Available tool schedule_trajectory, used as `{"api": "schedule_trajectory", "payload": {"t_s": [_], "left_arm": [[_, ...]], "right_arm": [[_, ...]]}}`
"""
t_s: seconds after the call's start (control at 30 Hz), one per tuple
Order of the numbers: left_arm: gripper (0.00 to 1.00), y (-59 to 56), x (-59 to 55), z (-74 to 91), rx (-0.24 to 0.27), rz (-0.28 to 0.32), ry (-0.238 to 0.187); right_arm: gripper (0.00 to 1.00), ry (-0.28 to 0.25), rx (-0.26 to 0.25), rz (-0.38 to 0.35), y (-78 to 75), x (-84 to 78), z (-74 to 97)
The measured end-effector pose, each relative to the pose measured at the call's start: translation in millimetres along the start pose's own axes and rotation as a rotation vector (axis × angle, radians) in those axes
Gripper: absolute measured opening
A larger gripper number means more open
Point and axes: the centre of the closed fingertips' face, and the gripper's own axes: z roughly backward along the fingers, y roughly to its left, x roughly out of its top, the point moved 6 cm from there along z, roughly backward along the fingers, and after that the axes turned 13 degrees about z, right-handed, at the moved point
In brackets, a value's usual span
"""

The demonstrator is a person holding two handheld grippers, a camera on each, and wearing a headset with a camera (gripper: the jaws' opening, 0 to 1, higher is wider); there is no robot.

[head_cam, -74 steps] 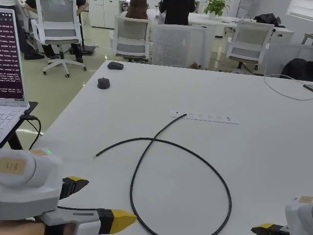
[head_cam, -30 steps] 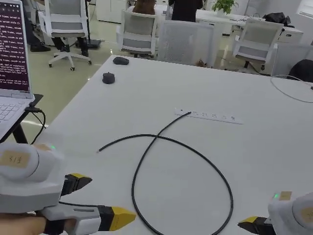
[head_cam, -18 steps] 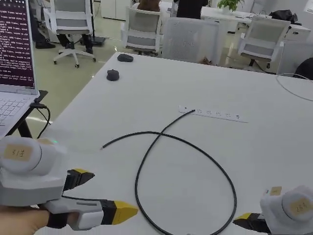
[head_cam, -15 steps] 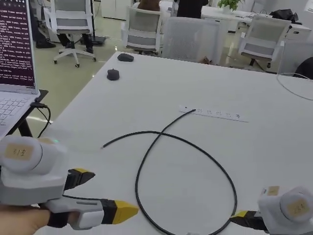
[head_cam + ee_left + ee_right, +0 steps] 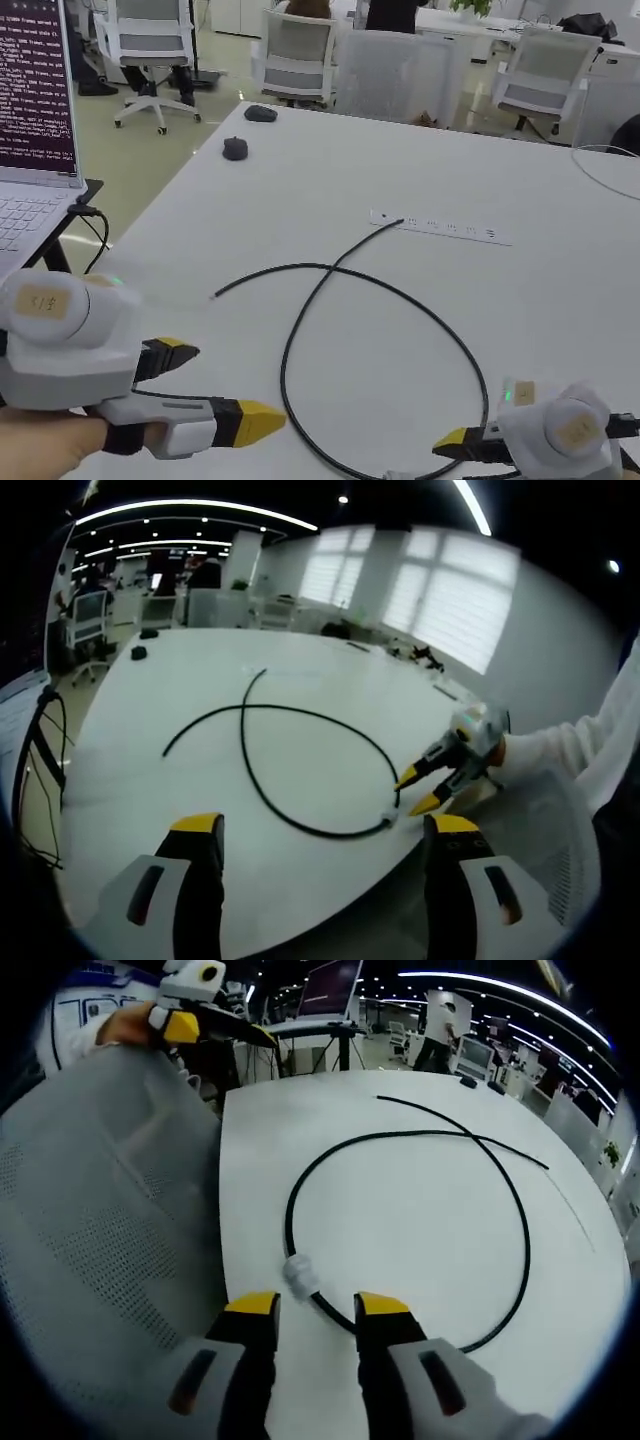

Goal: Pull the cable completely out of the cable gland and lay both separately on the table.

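A long black cable [image 5: 400,300] lies in a big loop on the white table [image 5: 560,310]. Its near end carries a small white cable gland [image 5: 298,1275], which rests by the table's front edge [image 5: 390,818]. My right gripper [image 5: 316,1305] is open, its yellow tips just short of the gland, and the cable runs in between the jaws. In the head view it sits low at the bottom right [image 5: 455,445]. My left gripper [image 5: 215,385] hovers wide open at the front left, holding nothing [image 5: 325,825].
A white power strip [image 5: 440,228] lies beyond the loop. Two dark mice [image 5: 235,148] sit at the far left corner. A laptop [image 5: 35,100] stands off the left edge. A grey mesh chair back [image 5: 100,1210] is close to the front edge.
My right gripper has moved left and forward along the front edge, closer to the cable's near end. The left gripper has barely shifted. The cable lies as before.
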Motion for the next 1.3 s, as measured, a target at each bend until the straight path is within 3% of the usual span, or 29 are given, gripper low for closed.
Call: {"api": "schedule_trajectory", "payload": {"t_s": [0.2,0.27,0.43,0.67,1.0,1.1,1.3], "left_arm": [[0.82,1.2,0.3,0.3,0.004,0.000,-0.002],[0.81,2.4,0.3,0.6,0.008,0.006,-0.002],[0.80,3.1,0.3,0.6,0.004,0.026,-0.006],[0.80,3.0,0.7,0.5,0.004,0.022,-0.008],[0.79,0.0,0.9,0.6,0.000,0.006,-0.009],[0.77,-1.7,1.5,0.6,-0.001,-0.011,-0.009],[0.76,-5.8,1.4,-0.3,-0.012,-0.039,-0.001]], "right_arm": [[0.27,0.011,0.026,0.041,1.2,-1.1,-10.7],[0.26,0.030,0.047,0.110,2.6,-0.5,-18.0],[0.19,0.036,0.052,0.172,3.1,0.8,-22.4],[0.13,0.018,0.058,0.197,3.3,1.6,-25.2],[0.12,0.008,0.036,0.132,2.0,3.2,-21.4],[0.12,-0.015,0.021,0.083,1.1,11.9,-13.3],[0.11,-0.038,0.012,0.063,2.2,29.0,1.3]]}}
